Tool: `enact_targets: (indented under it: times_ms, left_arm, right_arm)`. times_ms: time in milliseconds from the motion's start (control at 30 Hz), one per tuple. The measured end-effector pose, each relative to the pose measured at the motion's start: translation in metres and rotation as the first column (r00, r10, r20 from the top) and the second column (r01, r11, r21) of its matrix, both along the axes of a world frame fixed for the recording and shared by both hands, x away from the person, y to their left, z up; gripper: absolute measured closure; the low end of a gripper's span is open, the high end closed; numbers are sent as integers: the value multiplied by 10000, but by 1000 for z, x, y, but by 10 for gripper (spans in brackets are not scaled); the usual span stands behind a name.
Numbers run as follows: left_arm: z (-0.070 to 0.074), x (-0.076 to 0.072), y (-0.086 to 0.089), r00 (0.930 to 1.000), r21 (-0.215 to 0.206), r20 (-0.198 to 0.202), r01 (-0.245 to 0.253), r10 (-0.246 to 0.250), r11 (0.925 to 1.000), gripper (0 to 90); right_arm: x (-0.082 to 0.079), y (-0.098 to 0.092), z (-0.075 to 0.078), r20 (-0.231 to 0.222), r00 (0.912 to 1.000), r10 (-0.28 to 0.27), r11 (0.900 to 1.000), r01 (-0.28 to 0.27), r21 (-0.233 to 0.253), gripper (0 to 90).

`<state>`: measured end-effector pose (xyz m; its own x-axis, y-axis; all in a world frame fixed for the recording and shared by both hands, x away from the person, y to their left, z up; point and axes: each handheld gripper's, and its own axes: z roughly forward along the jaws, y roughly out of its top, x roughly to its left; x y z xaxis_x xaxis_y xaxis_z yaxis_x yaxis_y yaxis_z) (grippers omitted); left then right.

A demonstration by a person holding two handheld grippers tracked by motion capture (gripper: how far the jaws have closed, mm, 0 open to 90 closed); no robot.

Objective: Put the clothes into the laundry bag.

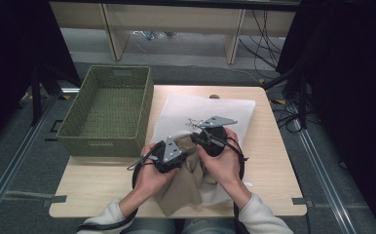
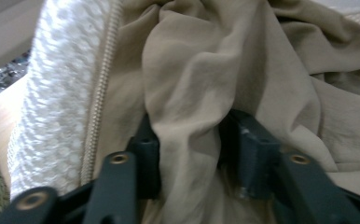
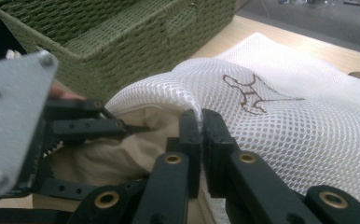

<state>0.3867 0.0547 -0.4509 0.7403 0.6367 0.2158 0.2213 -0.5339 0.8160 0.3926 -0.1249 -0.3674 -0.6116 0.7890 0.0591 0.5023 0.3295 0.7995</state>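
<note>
A white mesh bag (image 1: 203,108) lies on the wooden table (image 1: 269,161), its open mouth toward me. A tan cloth (image 1: 183,187) is bunched at that mouth and hangs over the table's near edge. My left gripper (image 1: 170,157) is shut on a fold of the tan cloth (image 2: 201,70), right beside the bag's zipper edge (image 2: 101,88). My right gripper (image 1: 208,140) is shut on the mesh bag's rim (image 3: 187,95) and lifts it, with the cloth (image 3: 122,151) showing inside. The other gripper (image 3: 82,123) is close at its left.
An empty green woven basket (image 1: 103,145) stands at the table's left, touching the bag's side; its wall (image 3: 122,42) rises just beyond the grippers. A shelf frame and cables lie on the floor behind the table. Bare wood shows at the right.
</note>
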Motion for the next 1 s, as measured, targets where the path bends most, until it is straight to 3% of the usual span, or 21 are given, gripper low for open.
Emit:
enact_targets:
  times_ms: [33, 200, 367, 433, 533, 633, 767, 833, 867, 933, 967, 1000]
  left_arm:
    - [1, -1, 1, 10000, -61, -43, -23, 22, 10000, 510]
    - [10, -12, 14, 9992, -166, -344, 194, -200, 9997, 377]
    - [22, -24, 28, 9994, -409, -282, 189, -201, 9990, 344]
    - [25, -28, 32, 9997, -461, -169, 162, -170, 9988, 338]
    - [27, -32, 39, 9995, -593, -310, 51, -70, 9982, 339]
    - [25, -35, 47, 9990, -328, -433, 40, -54, 9995, 341]
    - [18, -37, 54, 9950, -363, -993, 6, -42, 9993, 370]
    - [15, -37, 54, 9941, -425, -1086, -48, 2, 9991, 379]
    - [14, -36, 56, 9947, -102, -1023, -17, 6, 9999, 385]
    - [7, -36, 54, 9918, -272, -1277, -26, -9, 9996, 401]
    - [2, -34, 54, 9918, -1, -1279, -55, 55, 10000, 443]
    - [2, -34, 54, 9918, -1, -1279, -55, 55, 10000, 459]
  right_arm:
    - [2, -1, -1, 200, 9998, 86, 9999, -84, -104, 882]
    - [2, -1, -2, 61, 10000, 5, 10000, -5, 11, 882]
    - [1, 0, -1, 19, 10000, -16, 10000, 16, 25, 882]
    - [1, -1, -1, 35, 10000, 10, 9999, -10, -119, 882]
    - [0, 0, -1, -184, 9997, -156, 9999, 156, -37, 882]
    - [1, -1, -1, -43, 10000, 9, 9999, -10, -139, 882]
    - [2, -1, -2, -12, 10000, 20, 9998, -21, -191, 882]
    - [2, -1, -2, -21, 10000, 3, 9998, -3, -192, 882]
    - [0, 0, -2, -287, 9995, -165, 9998, 162, -79, 882]
    - [2, -1, -3, -143, 9999, -40, 9998, 38, -191, 882]
    - [3, -1, -4, -73, 10000, 33, 9997, -35, -235, 882]
    - [2, 0, -3, -161, 9999, -4, 9998, 1, -187, 881]
